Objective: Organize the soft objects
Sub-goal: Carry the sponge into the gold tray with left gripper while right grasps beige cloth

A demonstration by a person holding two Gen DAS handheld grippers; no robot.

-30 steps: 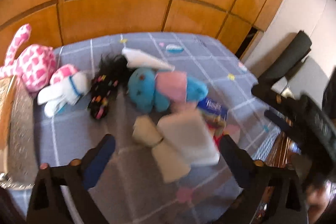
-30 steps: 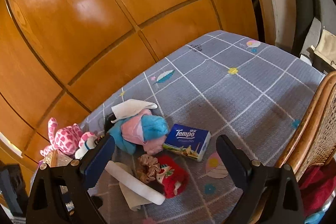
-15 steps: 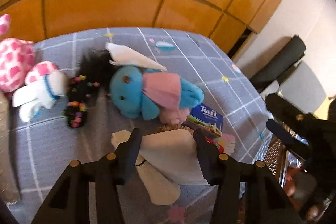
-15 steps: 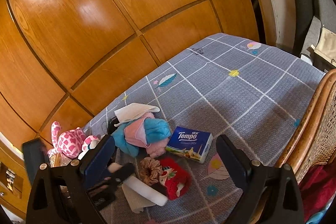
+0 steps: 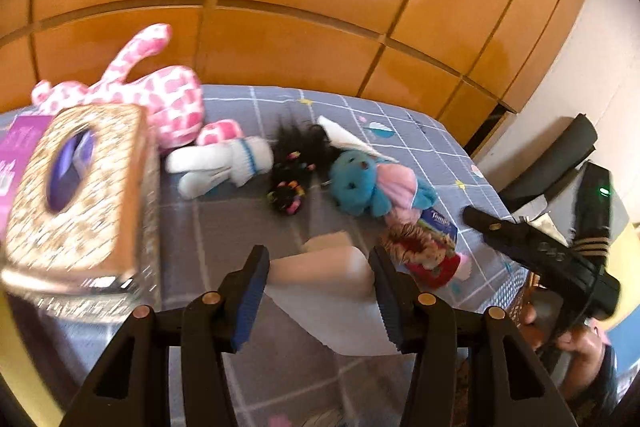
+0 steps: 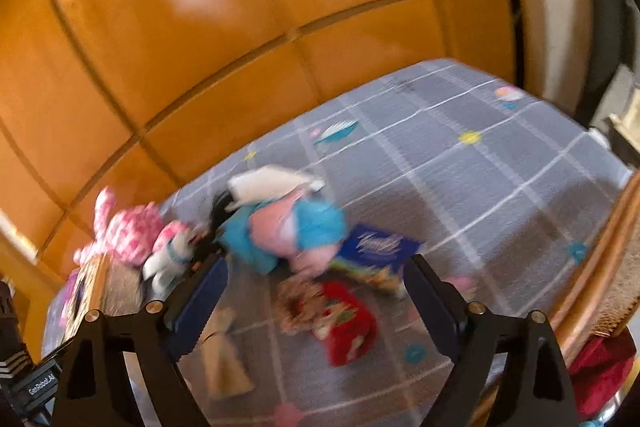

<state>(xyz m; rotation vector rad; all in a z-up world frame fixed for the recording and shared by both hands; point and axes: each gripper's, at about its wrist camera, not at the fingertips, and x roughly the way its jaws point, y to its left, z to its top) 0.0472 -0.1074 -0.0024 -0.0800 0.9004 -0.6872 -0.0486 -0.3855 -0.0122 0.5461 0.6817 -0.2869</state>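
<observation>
Left tongs [image 5: 318,291] clamped on white cloth [image 5: 332,307], its lower edge cut off, right tongs [image 6: 316,291] closing on nothing, blurred red doll [image 6: 340,319] beyond, both angled down over bed [image 6: 460,163]

"GeoRobot.AI" on black device [image 6: 38,385], lower left; blue tissue pack [image 5: 439,223] lettering blurred.

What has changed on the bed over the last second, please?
The left gripper closed its fingers on the white cloth and carried it left, toward the tissue box. The right gripper is closing, nothing between its fingers. The blue plush, pink plush and red toy stayed put.
</observation>
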